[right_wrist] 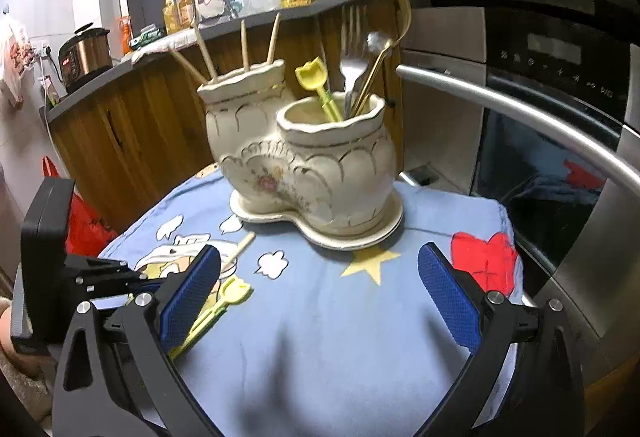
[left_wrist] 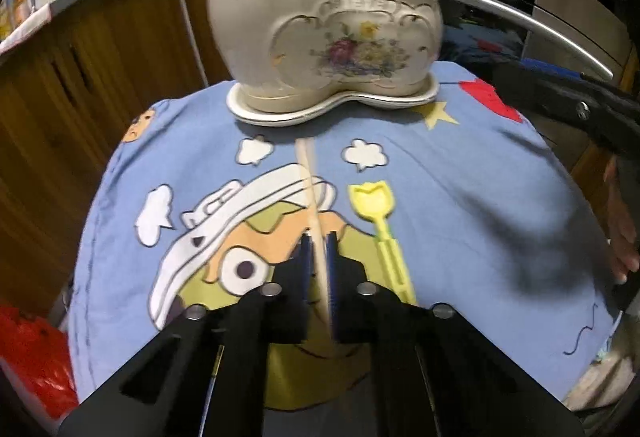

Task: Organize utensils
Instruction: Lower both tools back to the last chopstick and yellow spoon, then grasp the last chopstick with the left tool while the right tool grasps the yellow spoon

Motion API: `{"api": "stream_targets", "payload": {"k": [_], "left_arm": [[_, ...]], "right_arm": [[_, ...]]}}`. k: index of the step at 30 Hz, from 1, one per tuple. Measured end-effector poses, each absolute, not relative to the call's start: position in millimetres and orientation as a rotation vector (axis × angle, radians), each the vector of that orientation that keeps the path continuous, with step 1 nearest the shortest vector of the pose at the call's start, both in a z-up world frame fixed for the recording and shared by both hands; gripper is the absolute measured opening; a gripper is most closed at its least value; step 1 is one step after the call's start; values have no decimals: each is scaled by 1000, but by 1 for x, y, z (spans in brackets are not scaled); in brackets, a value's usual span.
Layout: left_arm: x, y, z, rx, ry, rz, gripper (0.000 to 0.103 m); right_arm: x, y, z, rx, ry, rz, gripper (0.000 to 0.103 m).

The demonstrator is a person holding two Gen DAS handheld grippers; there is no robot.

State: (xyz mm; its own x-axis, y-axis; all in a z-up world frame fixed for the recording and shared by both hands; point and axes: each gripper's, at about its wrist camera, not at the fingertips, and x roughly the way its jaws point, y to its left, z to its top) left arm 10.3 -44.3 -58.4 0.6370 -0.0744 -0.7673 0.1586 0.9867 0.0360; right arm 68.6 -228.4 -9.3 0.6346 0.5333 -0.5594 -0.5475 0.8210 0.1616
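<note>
Left claw pinching chopstick over the worktop; right claw hanging wide open, holding nothing

Chopstick looking light, stiff, slippery, so gripping mid-shaft seems best; yellow scoop lying on blue cloth beside it; ceramic holder fragile, tall pot holding chopsticks, low pot holding fork, spoon, another scoop
</note>
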Motion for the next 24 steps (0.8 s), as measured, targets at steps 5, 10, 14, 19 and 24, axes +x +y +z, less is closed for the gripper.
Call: {"api": "stream_targets", "payload": {"k": [5,10,14,19,24], "left_arm": [[4,-23,-54,42,858,-129,6],[-2,-6,-46,-4,828,-122,6],[-3,1,-42,-22,812,-136,6],[-5,2,-43,-32,804,-153,6],[-6,2,-42,-40,798,-161,6]], "right_arm": [[64,-208,-21,-46,728,696,97],[51,-182,-33,-78,826,772,78],[40,-158,-42,-135,889,805,58],[32,-134,-53,-233,913,761,52],[32,-136,-53,-312,901,729,19]]}}
